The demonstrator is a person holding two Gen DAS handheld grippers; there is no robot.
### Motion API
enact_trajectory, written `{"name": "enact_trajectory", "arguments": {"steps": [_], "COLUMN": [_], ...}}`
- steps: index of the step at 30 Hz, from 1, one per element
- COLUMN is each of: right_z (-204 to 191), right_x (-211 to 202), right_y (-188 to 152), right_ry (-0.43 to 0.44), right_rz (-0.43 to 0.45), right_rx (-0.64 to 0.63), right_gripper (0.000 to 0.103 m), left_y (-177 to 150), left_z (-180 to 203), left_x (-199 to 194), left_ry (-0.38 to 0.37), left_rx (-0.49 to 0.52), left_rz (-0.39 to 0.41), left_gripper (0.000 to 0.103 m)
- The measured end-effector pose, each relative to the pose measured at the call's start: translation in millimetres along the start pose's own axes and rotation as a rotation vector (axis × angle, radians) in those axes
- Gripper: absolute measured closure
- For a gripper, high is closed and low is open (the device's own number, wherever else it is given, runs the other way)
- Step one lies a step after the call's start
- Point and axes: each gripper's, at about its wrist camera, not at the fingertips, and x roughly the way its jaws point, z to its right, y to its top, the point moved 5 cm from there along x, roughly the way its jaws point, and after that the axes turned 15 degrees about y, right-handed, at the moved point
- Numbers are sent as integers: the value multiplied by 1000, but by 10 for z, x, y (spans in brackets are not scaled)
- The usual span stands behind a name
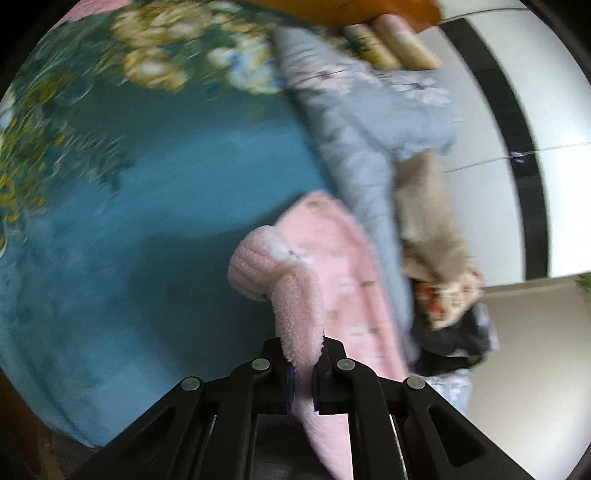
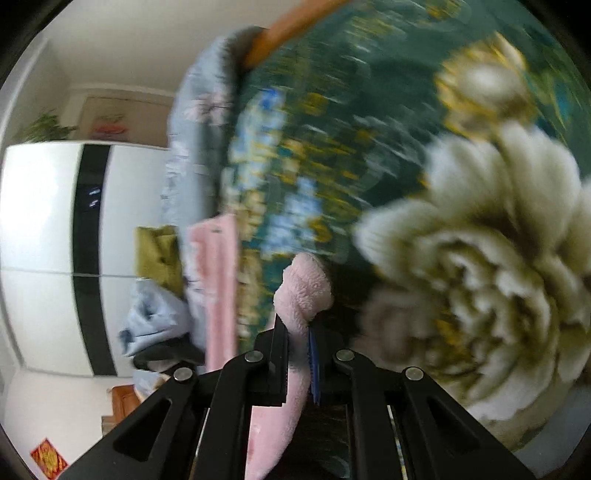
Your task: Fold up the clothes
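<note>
Pink fleece, thick and nubbly, is what both tools have hold of. Seen from the left wrist, the left gripper (image 1: 303, 363) has its black fingers pressed together on a fold of the pink fleece garment (image 1: 295, 295), which bulges into a soft rolled lump just past the tips and hangs down between the linkage arms below. Seen from the right wrist, the right gripper (image 2: 297, 354) is likewise pinched tight on a rope-like twist of the same fleece, its end puffing out beyond the tips.

Under and behind the garment lies a plush bedspread (image 1: 166, 184), plain teal in the middle and bordered with blurred cream and yellow flowers; from the right wrist one huge cream blossom (image 2: 480, 258) fills the view.

Along the bed's edge a heap of other cloth crowds in: a flat pink printed sheet (image 1: 343, 266), a pale blue floral quilt (image 1: 362, 122), a tan fuzzy piece (image 1: 428, 221) and something dark grey (image 1: 450, 343) at its foot. From the right wrist an olive-green cloth (image 2: 159, 254) also shows in the heap.

Farther off stands a glossy white wardrobe (image 2: 37, 221) with a black vertical stripe, and an orange wooden board (image 1: 351, 11) at the head of the bed.
</note>
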Motion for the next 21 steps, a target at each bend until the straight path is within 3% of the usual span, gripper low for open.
{"name": "enact_trajectory", "arguments": {"steps": [6,9,12,16,21], "right_z": [-327,-107,265,722,808], "right_x": [-189,-282,-264,-363,-392], "right_y": [62,93,-17,-158,-201], "right_ry": [84,44,-59,-90,-114], "right_rz": [19,29,-20,-8,-43], "right_rx": [-72,-35,1,111,111], "right_gripper": [94,94,94,94,92], "left_y": [41,41,-58,-166,-182], "left_z": [103,-146,-458,-853,-909], "left_x": [-336,-89,222,461,518], "left_ry": [-24,88,179,188,179], "left_rx": [66,52,17,-76,-73], "left_rz": [61,41,-5,-87,-117], "left_gripper": [96,96,96,96,92]}}
